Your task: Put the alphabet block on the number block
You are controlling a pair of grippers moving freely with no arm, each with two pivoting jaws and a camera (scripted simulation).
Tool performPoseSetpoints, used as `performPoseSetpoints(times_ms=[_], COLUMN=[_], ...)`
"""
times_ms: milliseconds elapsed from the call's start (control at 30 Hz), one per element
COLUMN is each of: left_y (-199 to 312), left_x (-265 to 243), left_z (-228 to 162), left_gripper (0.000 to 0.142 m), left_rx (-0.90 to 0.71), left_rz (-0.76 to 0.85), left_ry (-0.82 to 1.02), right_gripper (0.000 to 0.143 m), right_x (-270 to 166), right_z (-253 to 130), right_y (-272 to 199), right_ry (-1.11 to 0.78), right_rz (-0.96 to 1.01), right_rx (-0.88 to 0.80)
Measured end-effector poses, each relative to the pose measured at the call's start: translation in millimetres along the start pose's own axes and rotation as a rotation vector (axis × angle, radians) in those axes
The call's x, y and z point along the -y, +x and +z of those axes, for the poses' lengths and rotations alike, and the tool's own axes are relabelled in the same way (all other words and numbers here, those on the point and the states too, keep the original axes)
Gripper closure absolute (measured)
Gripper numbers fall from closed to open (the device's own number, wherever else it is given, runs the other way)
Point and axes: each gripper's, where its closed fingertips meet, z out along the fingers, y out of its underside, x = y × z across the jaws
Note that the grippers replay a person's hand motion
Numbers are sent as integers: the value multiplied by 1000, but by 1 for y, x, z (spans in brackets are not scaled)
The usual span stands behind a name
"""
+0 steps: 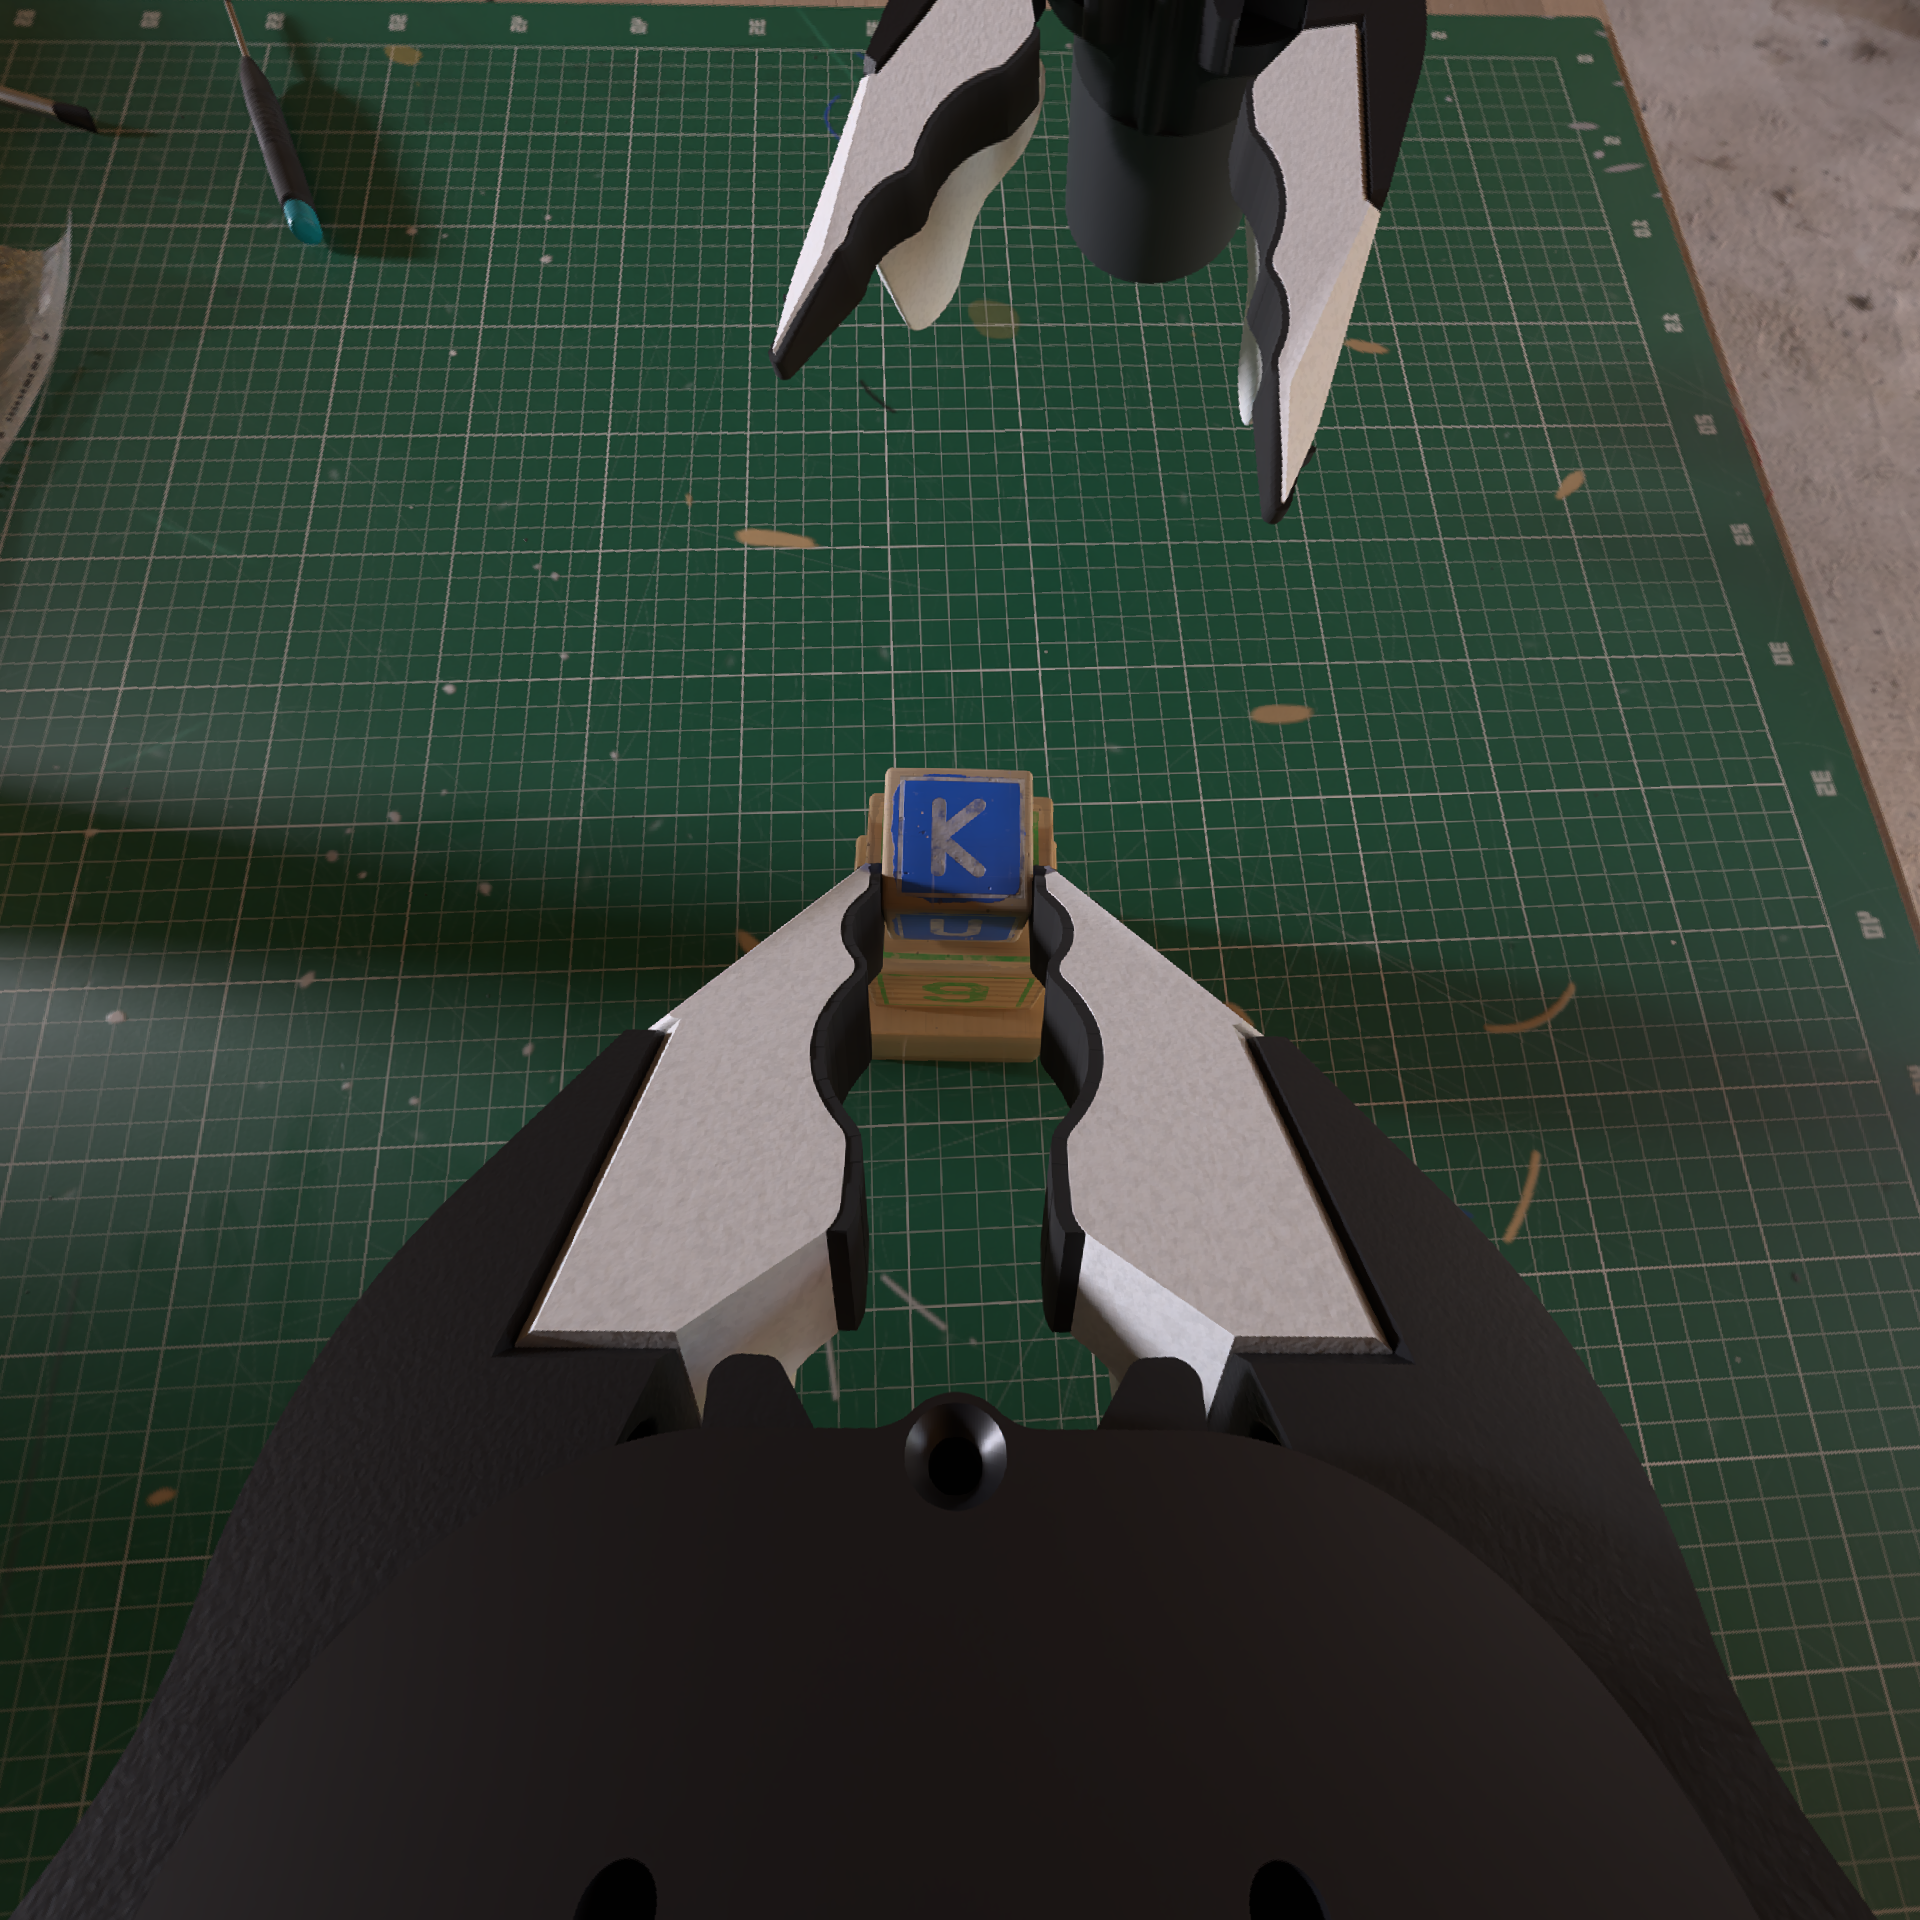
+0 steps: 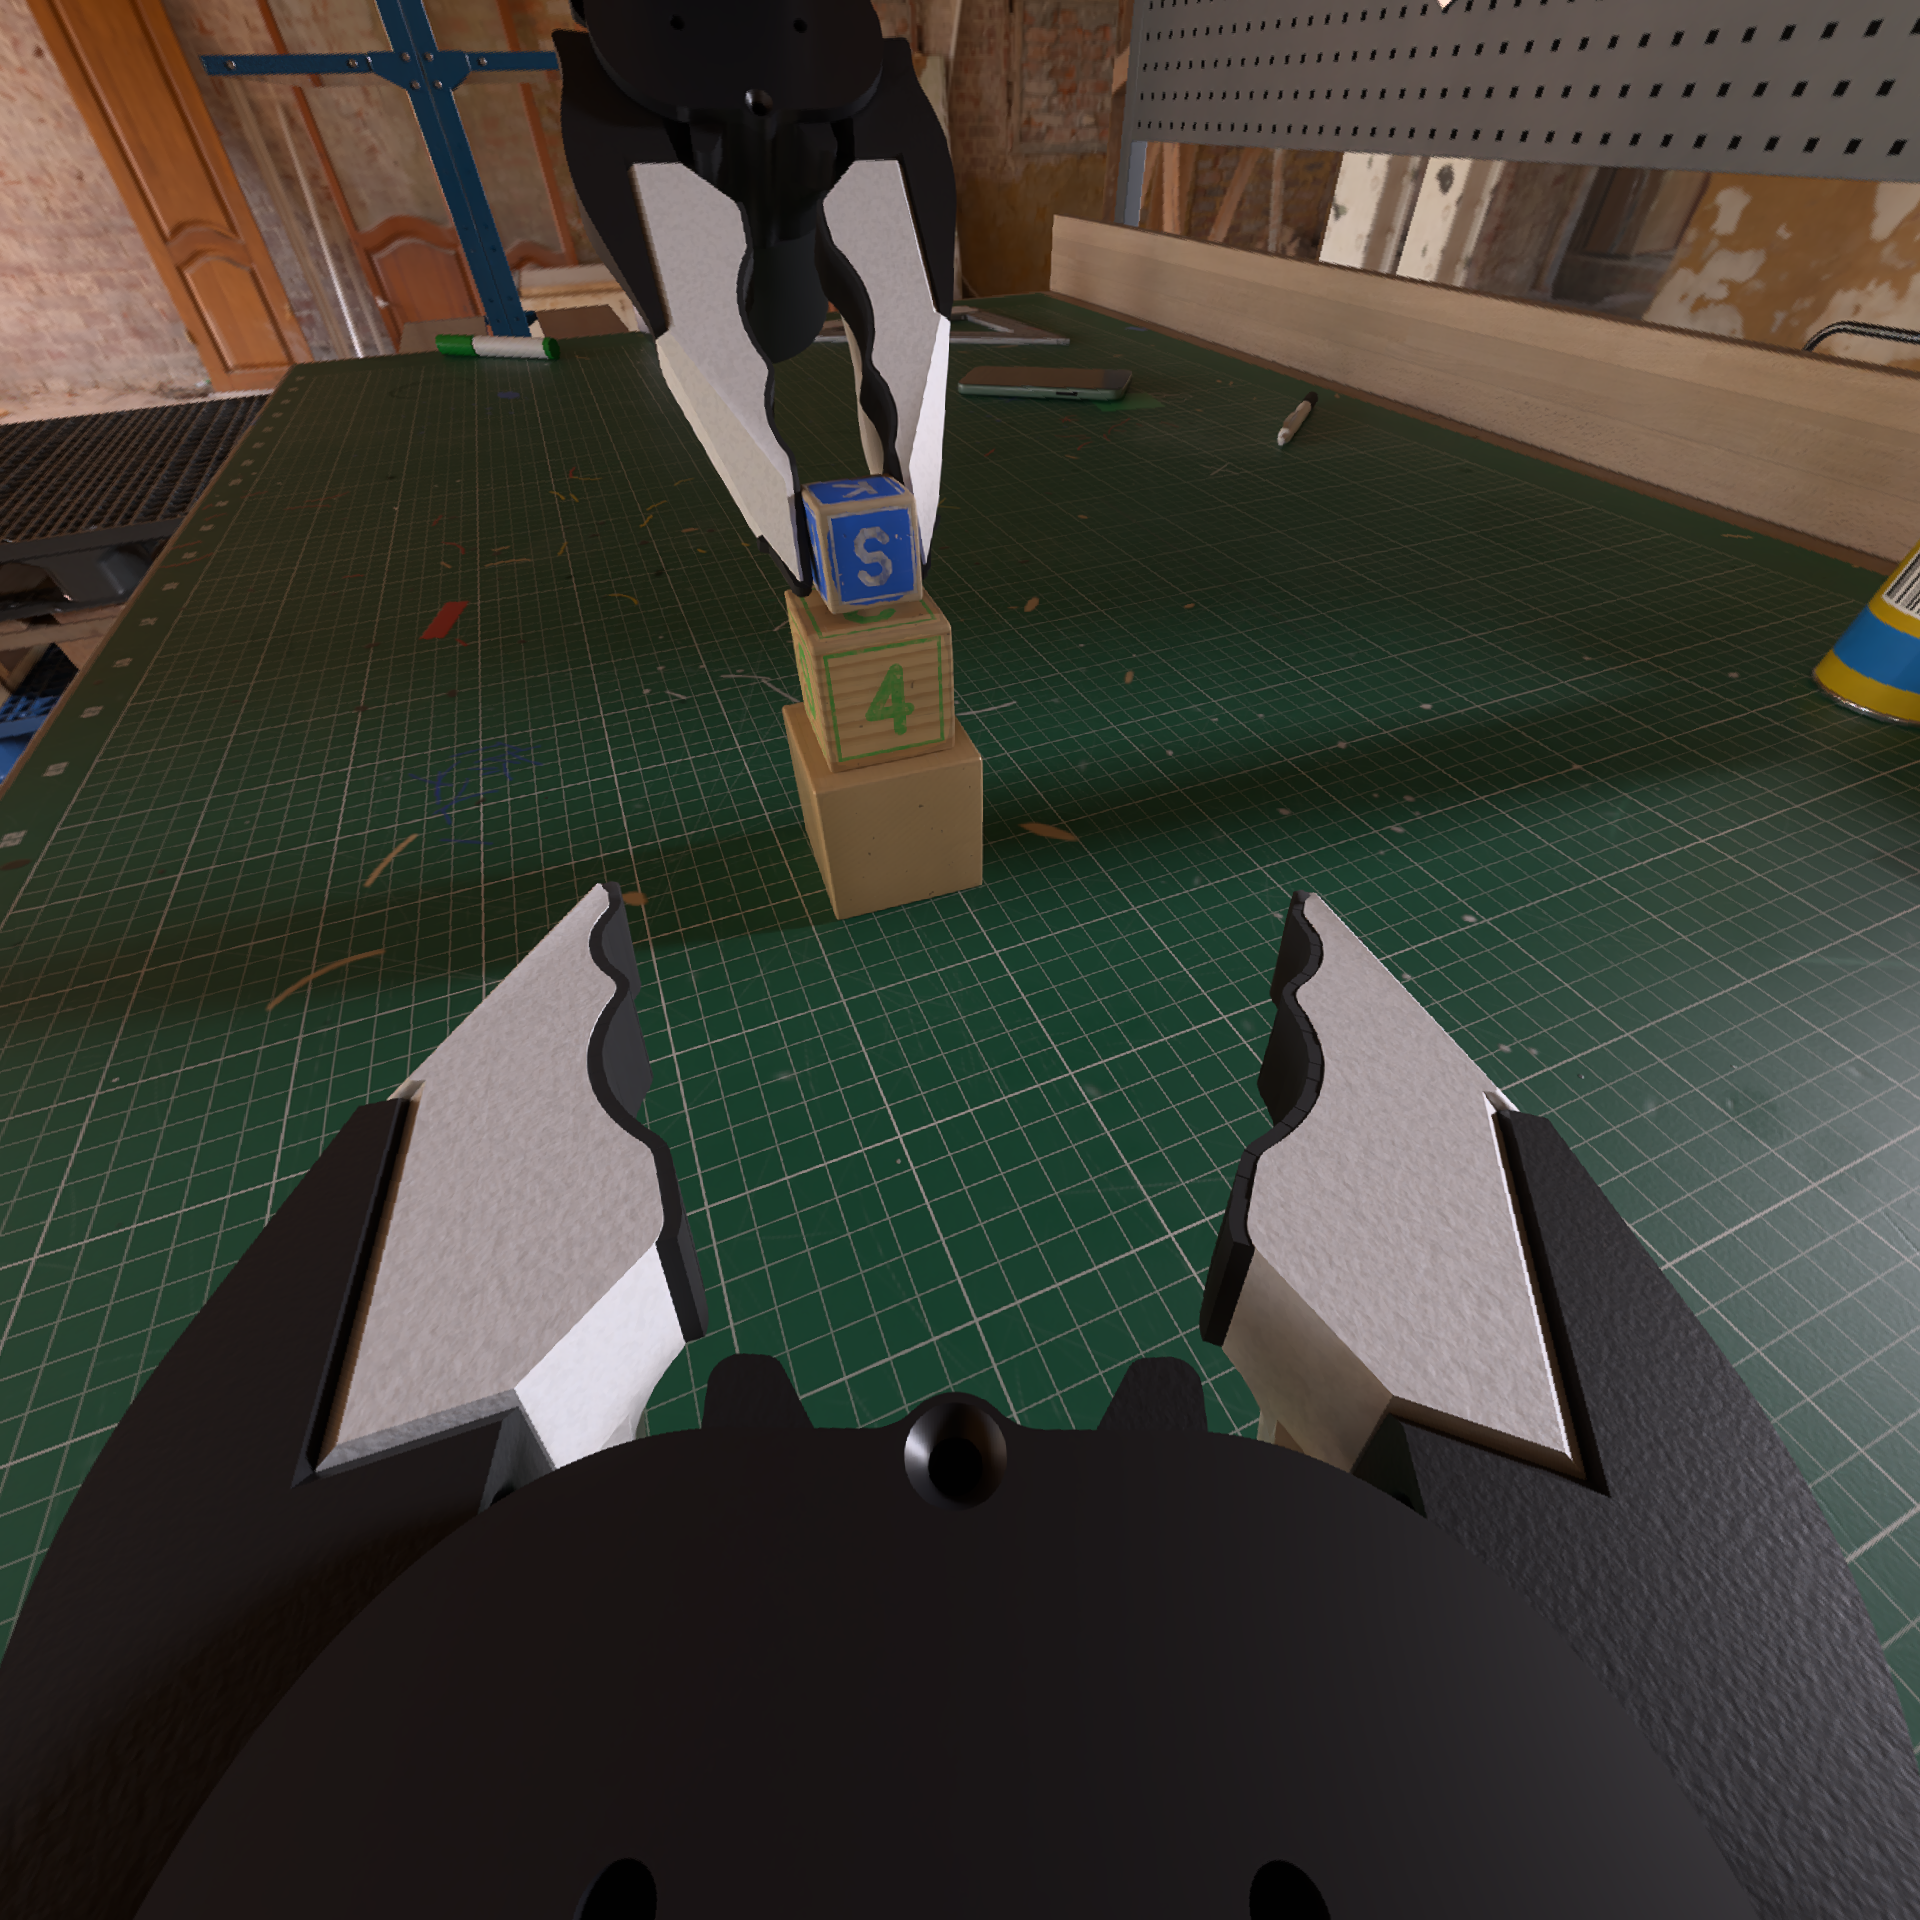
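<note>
My left gripper (image 1: pixel 956 883) is shut on the alphabet block (image 1: pixel 956 831), a small wooden cube with blue faces. It holds the cube at the top of the number block (image 1: pixel 951 992), a wooden cube with green markings that stands on a larger plain wooden block (image 1: pixel 956 1041). In the right wrist view the alphabet block (image 2: pixel 864 545) is slightly tilted over the number block (image 2: pixel 883 691). I cannot tell whether they touch. The left gripper (image 2: pixel 862 566) comes down from above. My right gripper (image 2: pixel 956 935) is open and empty, short of the stack, and also shows in the left wrist view (image 1: pixel 1029 436).
The green cutting mat (image 2: pixel 1143 1039) covers the table. A teal-handled screwdriver (image 1: pixel 281 156) lies far left. A green marker (image 2: pixel 497 346), a phone (image 2: pixel 1044 382) and a pen (image 2: pixel 1296 418) lie at the back. A yellow-blue can (image 2: pixel 1875 655) lies at right by a wooden board (image 2: pixel 1455 332).
</note>
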Motion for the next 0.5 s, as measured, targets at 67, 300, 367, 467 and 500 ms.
performPoseSetpoints(times_ms=[67, 300, 367, 467, 500], left_y=[0, 0, 1, 0, -1], left_x=[0, 0, 0, 1, 1], left_z=[1, 1, 1, 1, 0], left_gripper=[115, 115, 115, 111, 107], left_rx=[-1, -5, -10, -4, 0], left_rz=[-1, -1, 1, 0, -3], left_ry=[0, 4, 6, 11, 13], right_gripper=[21, 21, 21, 21, 21], right_x=[0, 0, 0, 0, 0], right_z=[0, -1, -1, 0, 0], right_y=[0, 0, -1, -1, -1], right_ry=[0, 2, 1, 1, 0], right_rz=[0, 1, 0, 1, 2], right_rx=[1, 1, 1, 2, 2])
